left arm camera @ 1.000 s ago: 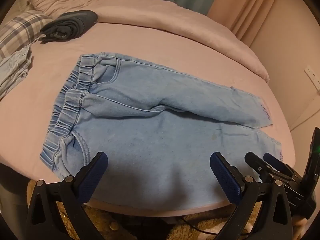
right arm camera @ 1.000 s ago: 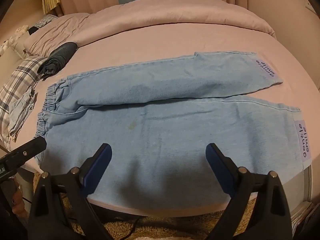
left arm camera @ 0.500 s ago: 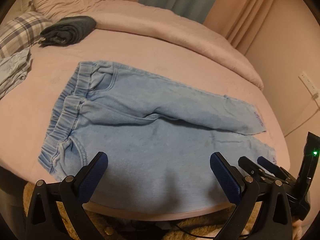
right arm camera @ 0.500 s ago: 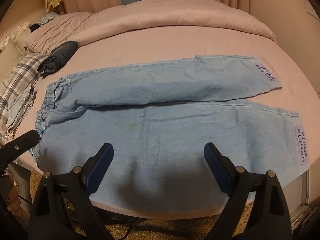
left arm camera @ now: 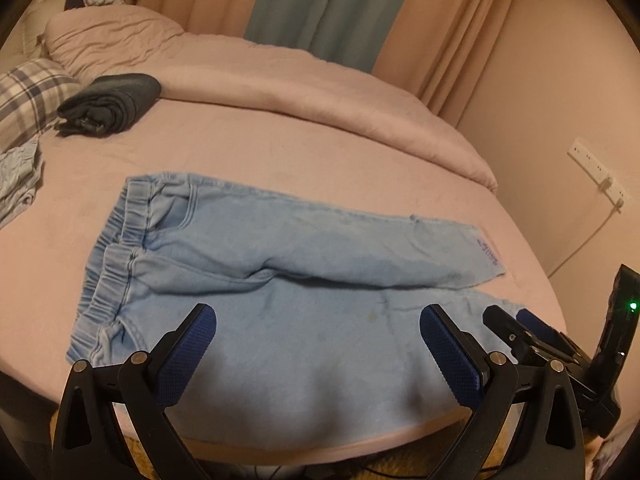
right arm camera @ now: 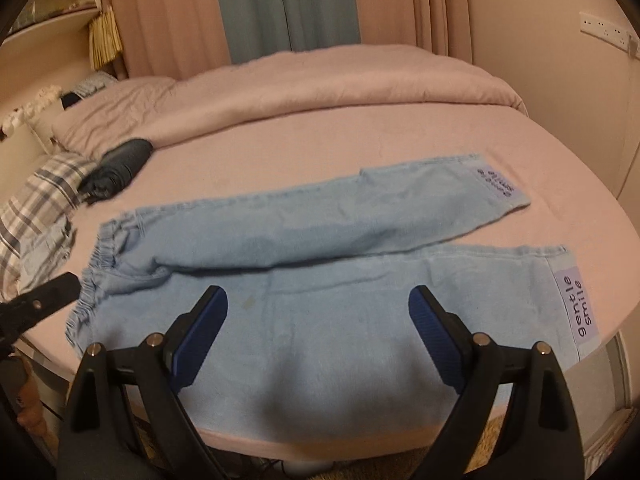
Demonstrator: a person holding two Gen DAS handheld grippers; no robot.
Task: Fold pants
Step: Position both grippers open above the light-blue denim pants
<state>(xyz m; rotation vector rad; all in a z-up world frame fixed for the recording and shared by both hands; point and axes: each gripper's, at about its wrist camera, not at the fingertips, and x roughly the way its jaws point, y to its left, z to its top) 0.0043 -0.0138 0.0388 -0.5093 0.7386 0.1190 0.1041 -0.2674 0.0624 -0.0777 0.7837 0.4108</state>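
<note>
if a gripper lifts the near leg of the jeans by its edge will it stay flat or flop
Probably flop: the jeans lie limp on the bed, waistband gathered. The near leg would likely drape from the pinch point and drag the rest. The denim looks soft, so the open right gripper should hold it without slipping.

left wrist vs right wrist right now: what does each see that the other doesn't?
Left wrist only: the right gripper from the side, low at right, and a wall socket strip with a cable.

Right wrist only: the readable "gentle smile" cuff label on the near leg, and a yellow tassel by the curtain.

Both: the light blue pants spread flat on the pink bed, a folded dark garment near the plaid pillow, and each view's own gripper open above the near leg, holding nothing.
</note>
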